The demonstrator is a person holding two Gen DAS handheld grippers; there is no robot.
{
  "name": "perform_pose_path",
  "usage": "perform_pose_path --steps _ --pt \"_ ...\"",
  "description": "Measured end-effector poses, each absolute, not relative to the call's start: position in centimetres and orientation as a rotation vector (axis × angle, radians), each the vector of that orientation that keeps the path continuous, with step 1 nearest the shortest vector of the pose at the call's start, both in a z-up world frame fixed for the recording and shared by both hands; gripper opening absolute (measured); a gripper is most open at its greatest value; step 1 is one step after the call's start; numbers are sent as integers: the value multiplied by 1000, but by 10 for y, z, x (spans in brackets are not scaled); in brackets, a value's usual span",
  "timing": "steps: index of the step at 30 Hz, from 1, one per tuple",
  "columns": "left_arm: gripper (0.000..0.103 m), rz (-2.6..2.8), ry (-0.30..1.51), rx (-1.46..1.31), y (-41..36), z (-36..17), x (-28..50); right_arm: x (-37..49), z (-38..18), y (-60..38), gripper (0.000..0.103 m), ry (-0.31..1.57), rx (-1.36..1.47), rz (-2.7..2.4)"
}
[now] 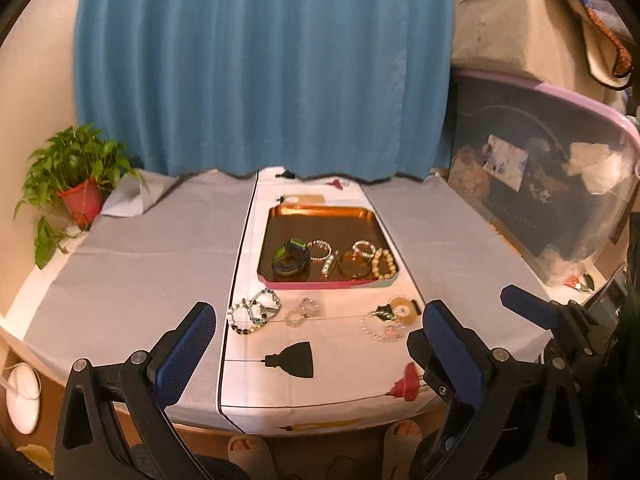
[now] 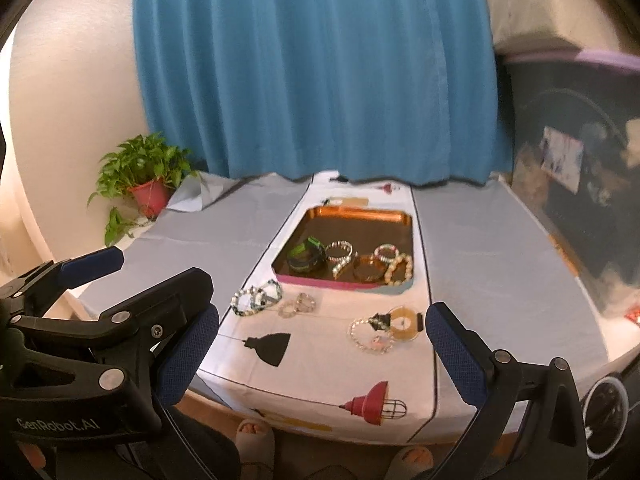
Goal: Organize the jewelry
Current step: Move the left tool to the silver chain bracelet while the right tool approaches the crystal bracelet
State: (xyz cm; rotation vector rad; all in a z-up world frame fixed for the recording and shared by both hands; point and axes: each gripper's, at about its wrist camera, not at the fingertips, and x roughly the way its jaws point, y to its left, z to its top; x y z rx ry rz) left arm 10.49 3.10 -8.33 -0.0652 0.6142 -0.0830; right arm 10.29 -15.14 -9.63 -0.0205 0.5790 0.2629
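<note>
A copper tray (image 1: 320, 211) (image 2: 360, 213) sits mid-table on the patterned runner. It holds green-black bangles (image 1: 290, 258) (image 2: 306, 258), an amber bangle (image 1: 354, 266) (image 2: 368, 270), a pearl bracelet (image 1: 384, 264) (image 2: 398, 270) and other beaded ones. In front of the tray lie a beaded bracelet cluster (image 1: 254, 312) (image 2: 258, 300), clear bracelets (image 1: 302, 312) (image 2: 298, 304) and an amber ring piece (image 1: 402, 310) (image 2: 402, 322) beside a pearl strand (image 1: 376, 330) (image 2: 366, 338). My left gripper (image 1: 320, 348) is open near the front edge, holding nothing. My right gripper (image 2: 322, 354) is open too, close beside it.
A potted plant (image 1: 76, 184) (image 2: 148, 184) stands at the back left. A blue curtain (image 1: 260, 68) hangs behind the table. A large plastic storage box (image 1: 540, 184) crowds the right side. A person's slippered feet (image 1: 248, 452) show below the front edge.
</note>
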Motion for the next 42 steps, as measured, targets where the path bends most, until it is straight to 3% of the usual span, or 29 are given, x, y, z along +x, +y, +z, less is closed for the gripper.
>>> perform_pose_path --steps 19,24,30,33,35,38,42 --pt "103 -149 681 -234 93 -217 188 198 -222 -193 102 629 67 379" --pt "99 -289 830 -285 91 -244 221 228 -245 -207 101 710 60 337" --pt "95 -289 818 -175 73 -248 233 237 -261 -209 101 753 26 332" --pt "74 -330 831 -46 51 -248 244 235 -262 -204 79 744 -12 358" --pt "52 -337 840 39 39 -250 255 236 -265 -198 67 753 -52 367" --pt "48 -323 842 68 37 -255 269 239 -267 -196 57 758 -54 382" --pt "44 -308 833 41 45 -262 275 241 -269 -189 57 745 -112 364"
